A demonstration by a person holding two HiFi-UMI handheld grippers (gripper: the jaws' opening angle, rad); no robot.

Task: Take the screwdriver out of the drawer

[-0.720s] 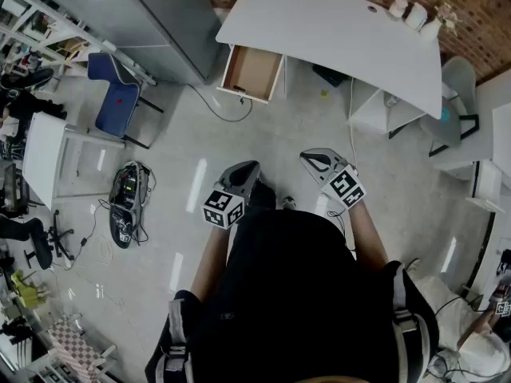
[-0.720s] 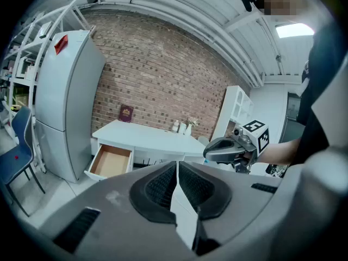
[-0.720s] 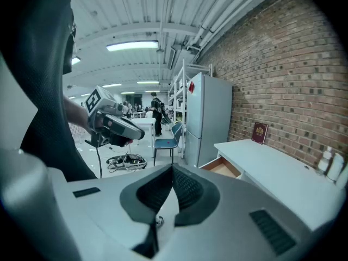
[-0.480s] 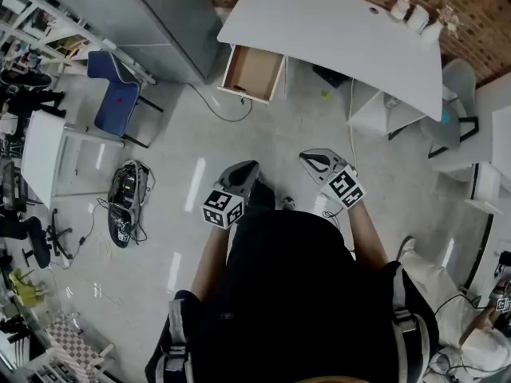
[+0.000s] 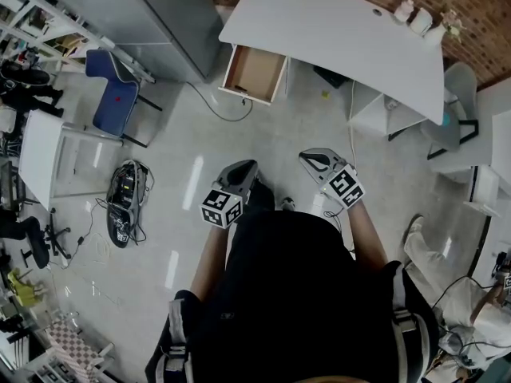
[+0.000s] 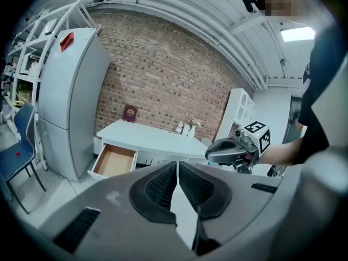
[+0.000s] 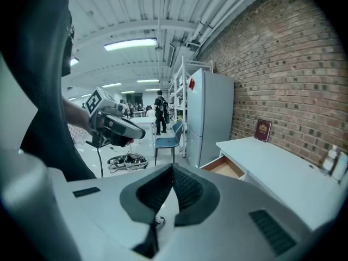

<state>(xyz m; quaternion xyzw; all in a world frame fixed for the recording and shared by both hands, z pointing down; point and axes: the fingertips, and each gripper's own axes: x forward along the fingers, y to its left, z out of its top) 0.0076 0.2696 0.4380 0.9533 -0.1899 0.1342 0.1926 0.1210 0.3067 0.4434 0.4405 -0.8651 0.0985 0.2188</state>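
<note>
The white desk [image 5: 335,30] stands far ahead against the brick wall, its wooden drawer [image 5: 254,72] pulled open. No screwdriver shows in the drawer from here. My left gripper [image 5: 243,170] and right gripper [image 5: 313,159] hang side by side at waist height over the floor, well short of the desk. Both are shut with nothing between the jaws. The left gripper view has the drawer [image 6: 114,161] beyond the closed left gripper [image 6: 177,167], and the right gripper [image 6: 231,150] at the side. The right gripper view shows the drawer [image 7: 225,167] past the closed right gripper [image 7: 173,170].
A tall grey cabinet [image 5: 152,14] stands left of the drawer, with a blue chair [image 5: 114,94] beside it. A cable bundle [image 5: 126,202] lies on the floor at my left near a white table [image 5: 40,150]. Another person [image 5: 447,294] is at the lower right.
Both grippers stay where they were, still shut. The person at the lower right has shifted a leg; the view has drifted slightly.
</note>
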